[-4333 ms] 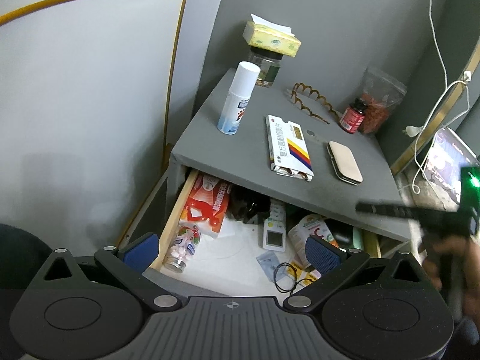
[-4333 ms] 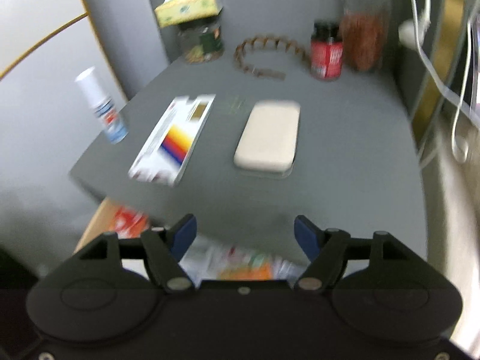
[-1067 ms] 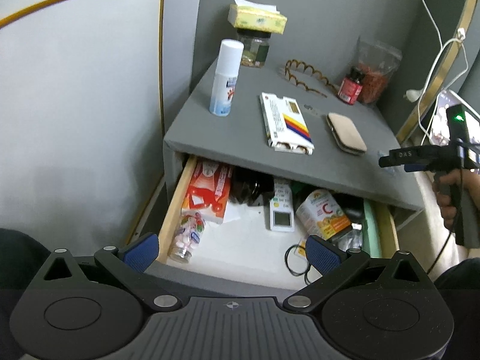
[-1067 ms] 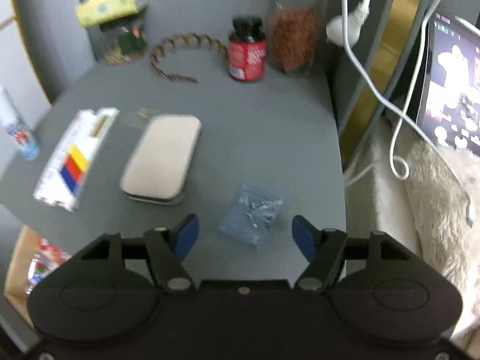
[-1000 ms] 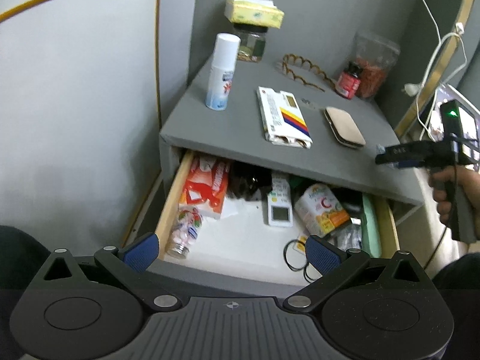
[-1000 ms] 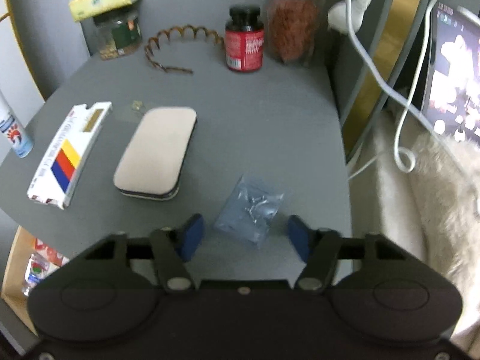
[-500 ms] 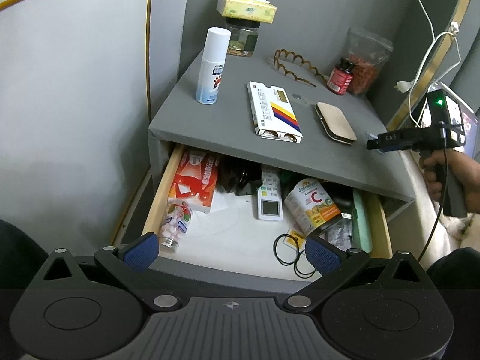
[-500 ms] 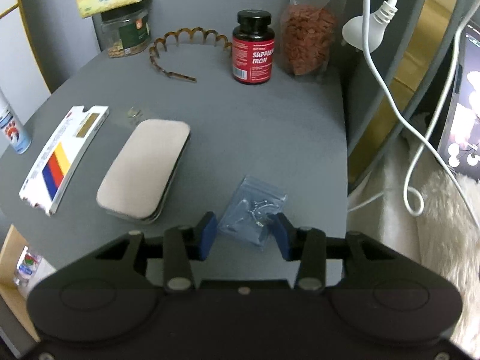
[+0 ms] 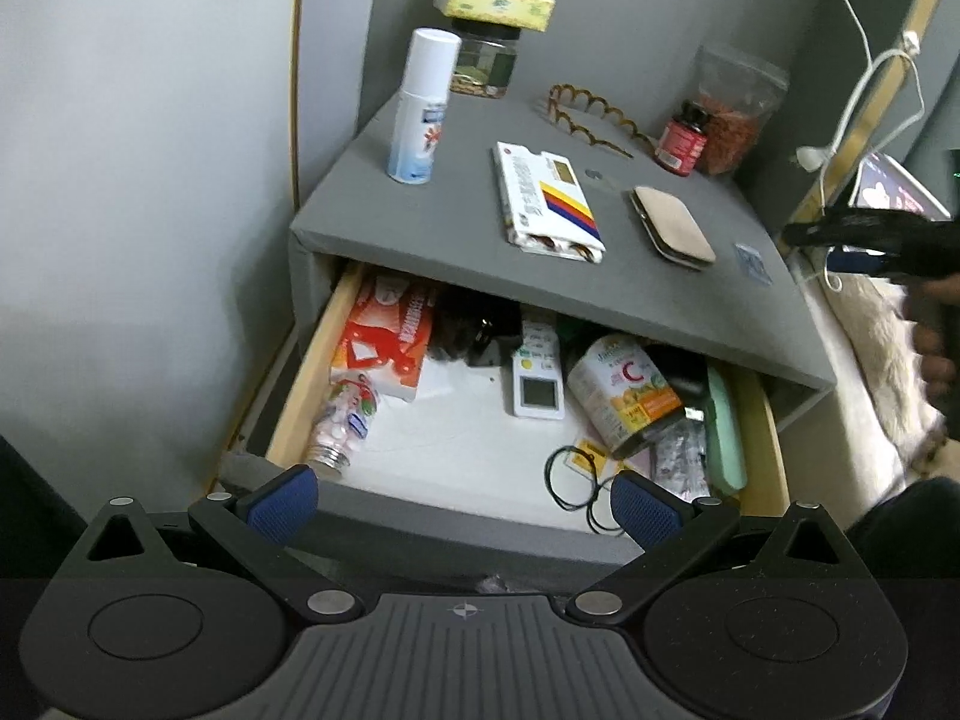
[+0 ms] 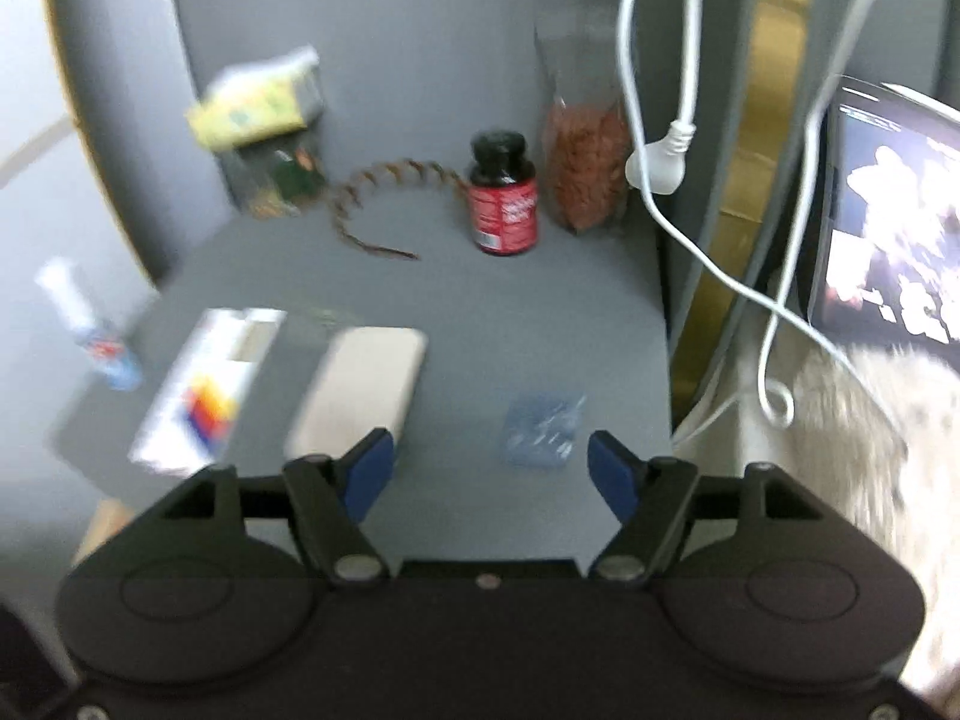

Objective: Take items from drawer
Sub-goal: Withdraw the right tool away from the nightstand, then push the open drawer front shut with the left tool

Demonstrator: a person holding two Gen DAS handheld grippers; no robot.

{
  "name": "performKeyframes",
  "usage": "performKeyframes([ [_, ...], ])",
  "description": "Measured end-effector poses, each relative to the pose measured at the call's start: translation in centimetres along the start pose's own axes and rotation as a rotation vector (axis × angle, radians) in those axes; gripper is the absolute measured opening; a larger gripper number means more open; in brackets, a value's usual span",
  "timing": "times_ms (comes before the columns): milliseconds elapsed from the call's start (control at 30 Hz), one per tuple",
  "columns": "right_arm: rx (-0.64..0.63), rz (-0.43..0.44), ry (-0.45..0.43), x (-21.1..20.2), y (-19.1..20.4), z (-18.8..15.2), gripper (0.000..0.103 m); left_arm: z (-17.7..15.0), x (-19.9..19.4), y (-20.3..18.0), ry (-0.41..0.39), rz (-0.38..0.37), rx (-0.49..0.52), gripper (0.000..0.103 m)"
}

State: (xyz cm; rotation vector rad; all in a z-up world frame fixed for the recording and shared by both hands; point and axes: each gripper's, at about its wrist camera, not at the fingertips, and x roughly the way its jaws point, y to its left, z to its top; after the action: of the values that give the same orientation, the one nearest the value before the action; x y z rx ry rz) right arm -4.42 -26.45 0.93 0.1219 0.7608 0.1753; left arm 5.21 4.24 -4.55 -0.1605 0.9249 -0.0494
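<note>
Reaching next into the open wooden drawer [image 9: 774, 450], spread-jawed right gripper [image 10: 491, 468] probably just released small clear blue bag [image 10: 543, 429]; left gripper [image 9: 462, 501] waits spread, empty.

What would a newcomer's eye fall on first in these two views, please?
The open drawer under the grey nightstand top, crammed with clutter: an orange vitamin C bottle at right and a red-and-white packet at left. On top, a small blue bag lies near the right edge, ahead of the open right gripper.

Grey nightstand top [image 9: 456, 222] with spray can [image 9: 420, 105], medicine box [image 9: 543, 201], beige case [image 9: 672, 228], small clear bag [image 10: 543, 429].
</note>
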Motion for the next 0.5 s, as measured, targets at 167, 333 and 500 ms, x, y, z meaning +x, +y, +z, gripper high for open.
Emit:
performKeyframes([
  [167,0.082,0.068,0.014,-5.6,-1.2,-3.5,0.085,-1.1,-0.4,-2.5,-0.018,0.032,0.090,0.103],
  [333,0.100,0.111,0.080,-8.1,-1.5,-7.7,0.085,-1.4,-1.1,-4.3,-0.064,0.046,0.114,0.103],
  [500,0.094,0.135,0.104,-8.0,-1.3,-9.8,0.085,-2.3,-0.1,-5.6,-0.002,0.072,0.092,0.103],
])
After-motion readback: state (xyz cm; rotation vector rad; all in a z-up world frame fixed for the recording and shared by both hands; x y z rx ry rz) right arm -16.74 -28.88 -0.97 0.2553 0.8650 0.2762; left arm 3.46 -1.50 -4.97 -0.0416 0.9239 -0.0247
